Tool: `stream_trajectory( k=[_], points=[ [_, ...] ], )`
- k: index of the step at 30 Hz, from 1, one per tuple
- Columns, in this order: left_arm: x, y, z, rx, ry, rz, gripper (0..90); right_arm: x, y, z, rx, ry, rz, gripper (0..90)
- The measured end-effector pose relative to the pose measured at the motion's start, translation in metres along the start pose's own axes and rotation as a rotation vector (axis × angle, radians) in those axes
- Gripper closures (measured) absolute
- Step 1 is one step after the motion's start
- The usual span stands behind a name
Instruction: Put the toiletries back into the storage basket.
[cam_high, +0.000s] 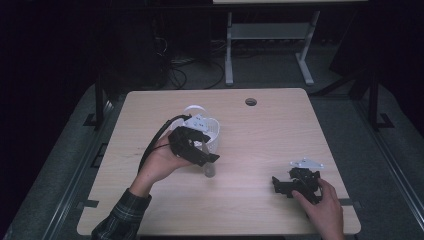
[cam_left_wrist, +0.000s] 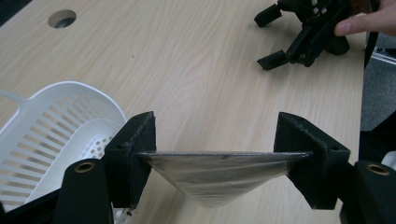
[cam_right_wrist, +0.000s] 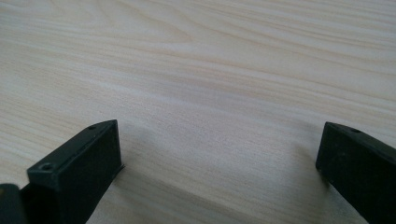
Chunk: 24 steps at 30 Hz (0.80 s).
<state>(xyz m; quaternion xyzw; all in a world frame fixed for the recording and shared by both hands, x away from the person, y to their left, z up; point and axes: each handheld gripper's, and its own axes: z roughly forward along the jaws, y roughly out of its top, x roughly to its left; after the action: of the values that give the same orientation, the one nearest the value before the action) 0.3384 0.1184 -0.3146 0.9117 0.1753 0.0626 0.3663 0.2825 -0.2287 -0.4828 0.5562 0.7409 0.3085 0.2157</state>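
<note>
Two black two-jaw grippers are at work over one pale wood-grain tabletop (cam_high: 260, 145), which carries one white slotted plastic basket (cam_left_wrist: 51, 126) and one clear, cone-shaped plastic piece (cam_left_wrist: 215, 175). The left gripper (cam_high: 202, 150), held in the person's left hand (cam_high: 160, 162), sits just beside the basket near the middle of the tabletop; its jaws stand wide and are clamped on the flat top edge of the clear piece, which spans between them and hangs point-down above the wood. Whether the tip touches the surface cannot be told. The right gripper (cam_high: 282, 186) rests low near the front right corner under the right hand (cam_high: 325, 210), its jaws spread apart with bare wood between them. One round cable hole (cam_high: 251, 102) lies near the far edge. Between the two grippers the tabletop is open; the right half is bare out to its edge.
</note>
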Motion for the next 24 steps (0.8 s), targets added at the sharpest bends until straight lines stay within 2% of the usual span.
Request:
stream_trajectory(
  k=[8, 24],
  points=[
    [0.003, 0.005, -0.013, -0.025, 0.004, -0.018, 29.3, 0.000, 0.000, 0.000, 0.000, 0.000, -0.001, 0.0],
    [0.010, 0.014, -0.034, -0.057, 0.003, -0.027, 29.3, 0.000, 0.000, 0.000, 0.000, 0.001, -0.001, 0.0]
  ],
)
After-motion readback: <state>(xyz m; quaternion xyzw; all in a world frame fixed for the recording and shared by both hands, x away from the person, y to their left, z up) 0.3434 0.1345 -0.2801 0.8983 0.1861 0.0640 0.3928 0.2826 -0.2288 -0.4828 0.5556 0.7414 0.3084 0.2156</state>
